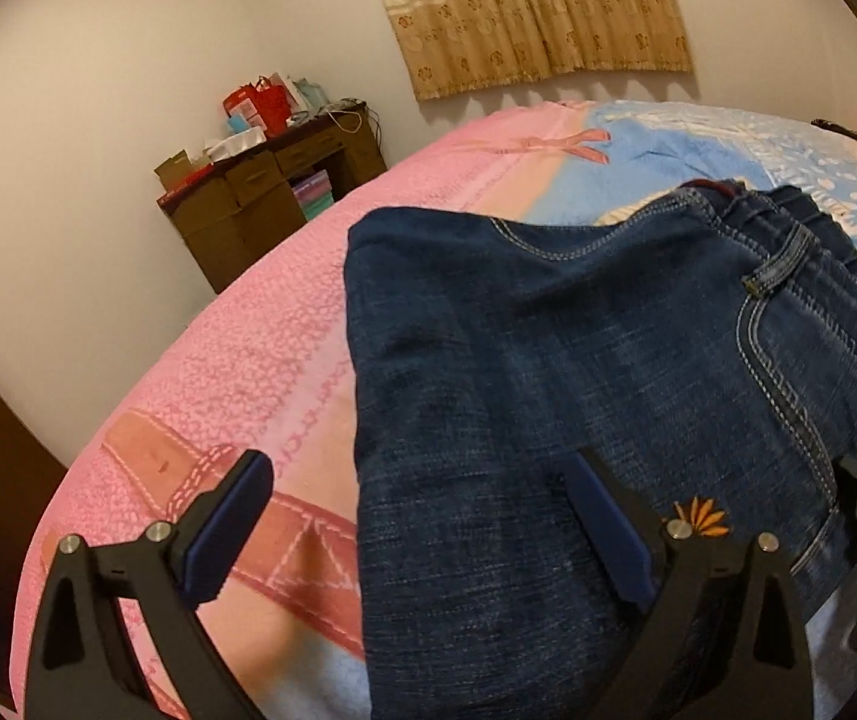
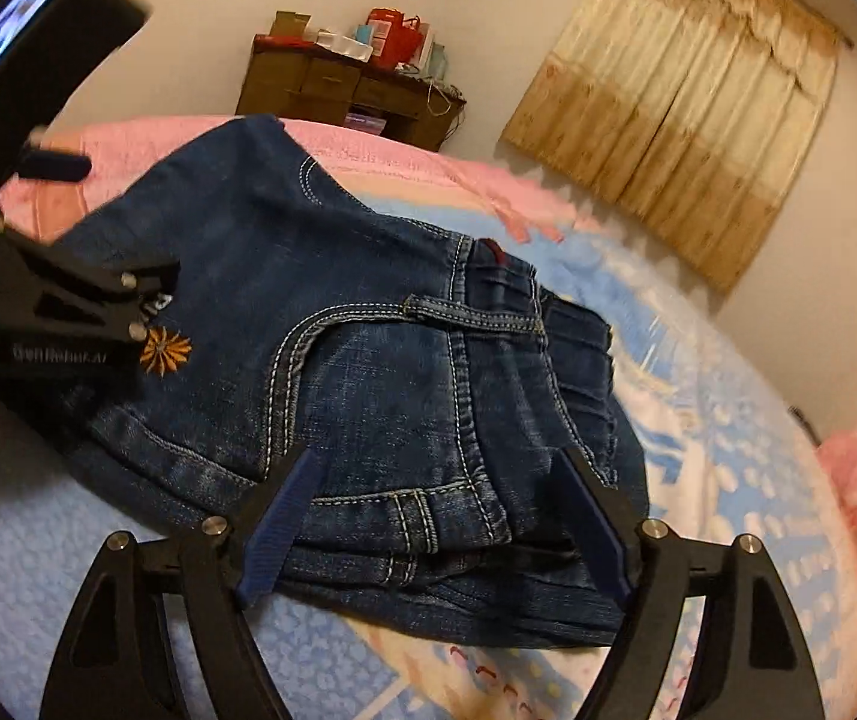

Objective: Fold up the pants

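Denim, dark blue with pale stitching, lies folded into a thick bundle on the bed (image 1: 200, 384): the jeans (image 2: 368, 360) rest on the pink-and-blue bedspread, nearer the bed's near edge than its far one, waistband and belt loops turned toward the blue side. A small orange flower embroidery (image 2: 165, 350) sits on the top layer. The right gripper (image 2: 437, 516) hovers at the bundle's near edge with its jaws wide apart, the blue pads clear of the cloth on either side (the stacked waistband layers lie between them). The left gripper (image 1: 413, 531) also stands wide open, one finger over the pink bedspread, the other over the denim, gripping nothing. A brown desk (image 1: 266, 204) stands beyond the bed's far corner, under a beige curtain (image 1: 536, 12).
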`<act>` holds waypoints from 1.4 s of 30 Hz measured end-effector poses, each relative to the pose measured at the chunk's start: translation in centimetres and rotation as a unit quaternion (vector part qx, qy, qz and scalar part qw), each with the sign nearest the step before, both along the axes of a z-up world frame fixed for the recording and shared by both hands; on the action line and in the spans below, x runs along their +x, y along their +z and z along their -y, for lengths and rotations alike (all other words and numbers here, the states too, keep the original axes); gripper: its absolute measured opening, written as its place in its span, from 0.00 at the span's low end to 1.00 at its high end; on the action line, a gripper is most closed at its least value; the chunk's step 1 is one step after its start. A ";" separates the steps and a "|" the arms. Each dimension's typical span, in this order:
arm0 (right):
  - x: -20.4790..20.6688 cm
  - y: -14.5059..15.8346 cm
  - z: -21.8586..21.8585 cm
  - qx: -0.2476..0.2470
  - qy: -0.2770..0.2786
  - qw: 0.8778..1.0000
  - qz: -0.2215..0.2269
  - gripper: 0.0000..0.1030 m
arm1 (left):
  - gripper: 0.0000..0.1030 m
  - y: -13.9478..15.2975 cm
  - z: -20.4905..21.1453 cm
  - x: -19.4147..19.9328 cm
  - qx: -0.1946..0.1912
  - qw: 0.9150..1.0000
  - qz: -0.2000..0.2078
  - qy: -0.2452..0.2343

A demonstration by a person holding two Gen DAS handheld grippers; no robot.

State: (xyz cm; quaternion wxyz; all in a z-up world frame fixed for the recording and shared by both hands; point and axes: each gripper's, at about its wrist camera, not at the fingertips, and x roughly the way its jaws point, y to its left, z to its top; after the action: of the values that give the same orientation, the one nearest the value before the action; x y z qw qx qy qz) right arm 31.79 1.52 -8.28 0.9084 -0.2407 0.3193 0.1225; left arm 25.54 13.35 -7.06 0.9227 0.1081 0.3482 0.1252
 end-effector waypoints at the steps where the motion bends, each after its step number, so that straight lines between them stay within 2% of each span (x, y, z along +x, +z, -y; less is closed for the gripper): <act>1: 0.4 0.1 0.6 0.018 -0.001 1.000 -0.018 0.79 | 0.97 -0.1 0.0 0.0 -0.002 1.000 -0.005 -0.001; 4: 0.8 0.4 2.7 0.081 -0.006 0.994 -0.067 0.81 | 0.97 -0.1 -0.3 -0.6 -0.020 1.000 -0.012 -0.001; 7: 0.2 0.0 3.7 0.093 -0.018 0.991 -0.097 0.91 | 0.97 -0.2 -0.8 -1.1 -0.045 0.999 -0.024 0.000; 9: 0.2 -1.0 4.7 0.116 -0.029 0.982 -0.146 0.94 | 0.97 -0.2 -0.9 -1.3 -0.056 0.998 -0.029 0.004; 16: -2.3 -0.9 4.9 0.097 -0.050 0.986 -0.123 0.94 | 0.97 -0.2 -0.5 -3.2 -0.065 0.997 -0.030 0.008; 17: -1.7 -0.8 5.6 0.101 -0.053 0.987 -0.114 0.94 | 0.97 -0.1 -0.5 -3.5 -0.069 0.997 -0.029 0.007; 20: -2.9 0.4 7.3 0.141 -0.070 0.985 -0.075 0.94 | 0.97 0.4 -0.5 -5.2 -0.087 0.996 -0.013 -0.002; 24: -5.0 2.5 9.5 0.207 -0.090 0.974 -0.002 0.94 | 0.97 1.0 1.1 -7.1 -0.066 0.998 0.011 -0.015; 26: -5.7 3.1 10.4 0.232 -0.095 0.968 0.015 0.94 | 0.97 1.2 1.9 -7.8 -0.055 0.998 0.017 -0.023; 32: -6.1 2.8 10.8 0.258 -0.106 0.960 -0.003 0.94 | 0.97 1.1 3.4 -8.6 -0.041 0.999 0.010 -0.034; 36: -6.9 2.5 11.2 0.274 -0.113 0.955 -0.012 0.94 | 0.97 1.0 3.6 -9.2 -0.047 0.998 0.006 -0.034; 42: -9.4 3.2 11.7 0.296 -0.121 0.947 0.009 0.94 | 0.97 1.2 3.7 -10.7 -0.070 0.997 0.004 -0.033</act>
State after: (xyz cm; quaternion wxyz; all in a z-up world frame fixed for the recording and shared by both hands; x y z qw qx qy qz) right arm 22.36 -10.21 -5.04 0.9496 0.0787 0.2872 0.0985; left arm 14.89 9.67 -5.86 0.9329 0.0548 0.3490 0.0701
